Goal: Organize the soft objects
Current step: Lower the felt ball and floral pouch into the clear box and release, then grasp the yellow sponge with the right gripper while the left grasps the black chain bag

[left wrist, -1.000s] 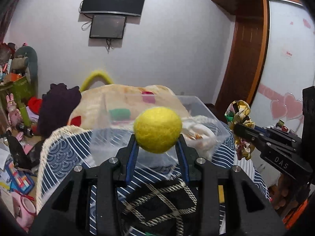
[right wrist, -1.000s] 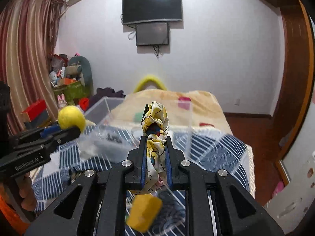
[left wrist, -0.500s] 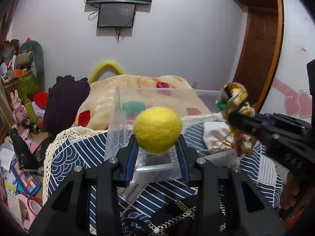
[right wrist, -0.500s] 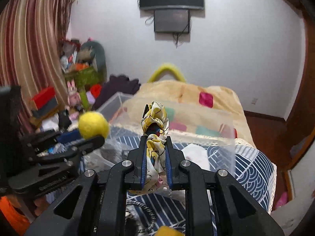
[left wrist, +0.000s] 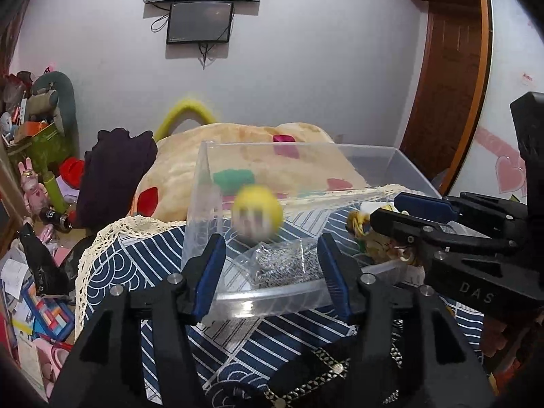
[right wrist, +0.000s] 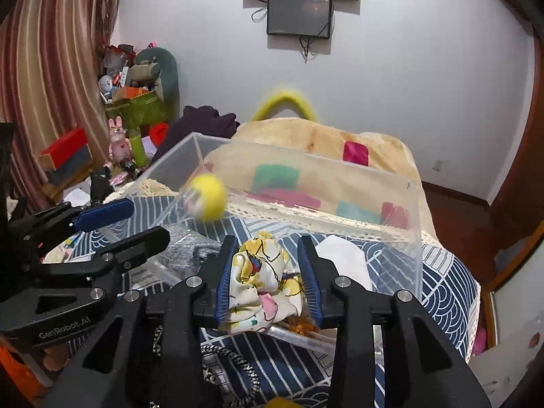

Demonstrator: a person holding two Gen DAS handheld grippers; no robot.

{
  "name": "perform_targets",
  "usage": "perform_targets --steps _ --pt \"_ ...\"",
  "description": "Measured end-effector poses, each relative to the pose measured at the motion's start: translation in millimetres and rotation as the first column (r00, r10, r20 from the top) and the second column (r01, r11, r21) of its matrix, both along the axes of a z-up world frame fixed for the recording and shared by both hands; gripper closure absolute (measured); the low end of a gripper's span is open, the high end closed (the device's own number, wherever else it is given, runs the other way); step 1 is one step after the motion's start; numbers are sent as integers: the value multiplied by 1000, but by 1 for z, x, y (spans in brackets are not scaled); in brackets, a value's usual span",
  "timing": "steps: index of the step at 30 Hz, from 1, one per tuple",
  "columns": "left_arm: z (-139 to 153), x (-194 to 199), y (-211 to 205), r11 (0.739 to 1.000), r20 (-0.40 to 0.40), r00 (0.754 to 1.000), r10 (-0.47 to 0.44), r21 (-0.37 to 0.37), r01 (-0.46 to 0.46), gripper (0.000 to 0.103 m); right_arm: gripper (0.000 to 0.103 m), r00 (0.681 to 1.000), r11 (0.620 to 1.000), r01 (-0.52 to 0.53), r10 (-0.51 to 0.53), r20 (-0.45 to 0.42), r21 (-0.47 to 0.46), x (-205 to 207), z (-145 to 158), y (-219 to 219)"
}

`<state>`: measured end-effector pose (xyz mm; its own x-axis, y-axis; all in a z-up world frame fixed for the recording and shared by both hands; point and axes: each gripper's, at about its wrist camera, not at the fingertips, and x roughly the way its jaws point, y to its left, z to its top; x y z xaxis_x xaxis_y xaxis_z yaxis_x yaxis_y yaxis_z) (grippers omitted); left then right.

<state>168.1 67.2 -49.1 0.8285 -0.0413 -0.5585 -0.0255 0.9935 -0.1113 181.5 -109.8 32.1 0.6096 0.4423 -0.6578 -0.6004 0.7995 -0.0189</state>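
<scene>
A yellow felt ball [left wrist: 257, 211] is blurred in mid-air, loose inside the clear plastic bin [left wrist: 380, 159]; it also shows in the right wrist view [right wrist: 207, 197]. My left gripper [left wrist: 272, 248] is open and empty at the bin's near wall. My right gripper [right wrist: 268, 258] is open, with a yellow patterned scrunchie [right wrist: 261, 282] loose between its fingers over the bin [right wrist: 413, 224]. The scrunchie also shows in the left wrist view [left wrist: 360, 221]. A grey mesh pouch [left wrist: 282, 265] and white cloth [right wrist: 343, 258] lie in the bin.
The bin stands on a blue-and-white patterned cloth [left wrist: 142, 265] with a lace edge. A beige patchwork blanket [left wrist: 258, 156] lies behind it. Toys and clutter [left wrist: 37, 183] fill the left side. A black braided item [right wrist: 234, 374] lies in front of the bin.
Both grippers opened. The yellow ball left the left gripper and is dropping into the bin. The scrunchie is slack between the right fingers, lower over the bin.
</scene>
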Motion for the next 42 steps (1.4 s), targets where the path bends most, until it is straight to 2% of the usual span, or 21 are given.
perform_targets --steps 2,6,10,13,17,18,21,25,28,33,37,39,40,41,42 --pt "2 -3 0 1000 4 1000 -6 -6 6 47 69 1000 1000 0 -1 15 15 -5 6 -4" --pt "11 -14 -2 1000 23 999 -25 -15 25 39 54 998 1000 2 -4 66 31 -18 17 -11" --pt "21 -29 -7 999 55 998 -37 0 37 35 54 994 999 7 -12 105 45 -31 26 -23" --pt "26 -40 -8 998 67 996 -54 -7 55 24 53 992 998 24 -32 126 64 -40 31 -33" --pt "28 -53 -8 998 73 995 -61 -22 63 5 51 990 997 38 -47 130 70 -52 30 -46" --pt "27 -55 -9 998 72 996 -55 -21 56 4 50 990 997 41 -49 129 66 -54 28 -48" --pt "19 -64 -13 999 60 998 -37 -8 37 4 49 992 997 58 -63 112 51 -61 16 -57" --pt "3 -69 -23 998 4 998 -61 10 61 4 49 995 997 77 -79 68 27 -65 -2 -64" --pt "-12 -71 -31 996 -48 995 -87 -3 87 4 49 994 996 90 -89 56 -10 -68 -18 -64" --pt "-38 -72 -42 992 -124 985 -122 -42 118 4 49 997 996 79 -79 -13 -51 -72 -48 -62" --pt "-54 -73 -49 991 -154 979 -131 -36 127 4 49 995 997 68 -71 -67 -39 -73 -61 -66" --pt "-56 -74 -50 992 -139 982 -127 -29 124 4 49 994 998 64 -66 -87 -22 -72 -62 -68" --pt "-56 -76 -51 992 -130 983 -126 -26 123 4 51 994 998 63 -64 -91 -13 -72 -62 -70" --pt "-56 -78 -52 992 -120 985 -127 -25 125 6 58 994 998 59 -60 -95 -3 -72 -61 -71" --pt "-55 -80 -52 992 -112 985 -130 -25 128 12 64 994 999 52 -51 -100 4 -73 -60 -72"
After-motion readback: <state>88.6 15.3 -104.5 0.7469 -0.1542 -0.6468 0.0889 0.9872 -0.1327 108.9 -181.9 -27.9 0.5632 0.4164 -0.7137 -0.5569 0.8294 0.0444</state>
